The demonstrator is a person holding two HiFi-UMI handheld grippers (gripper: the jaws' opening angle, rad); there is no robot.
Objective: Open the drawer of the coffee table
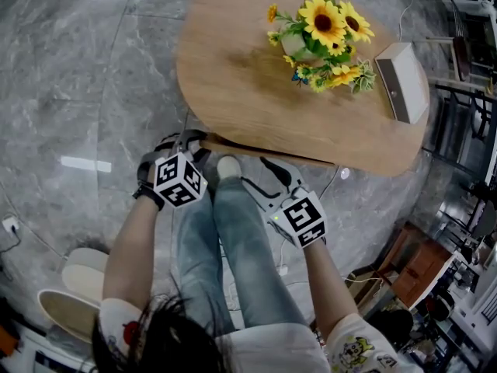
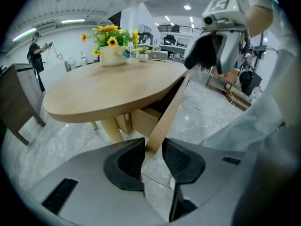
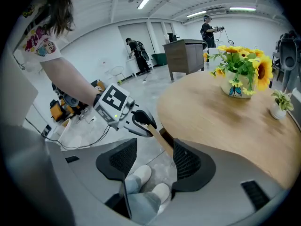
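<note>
Grey marble floor (image 1: 85, 92) surrounds the oval wooden table (image 1: 248, 84), which carries a vase of sunflowers (image 1: 322, 33) and a white box (image 1: 400, 80). Under the table's near edge, the drawer front (image 2: 169, 109) juts out at a slant. The left claw (image 2: 153, 142) is closed narrowly on that panel's end. The right claw (image 3: 154, 145) gapes wide below the table's edge, gripping nothing.

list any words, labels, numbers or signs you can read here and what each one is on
No text reads clearly.
Left marker cube, right marker cube: black-and-white square codes, no letters.
Sleeve print: coloured lettering, too blurred to read.
White box: no visible label.
</note>
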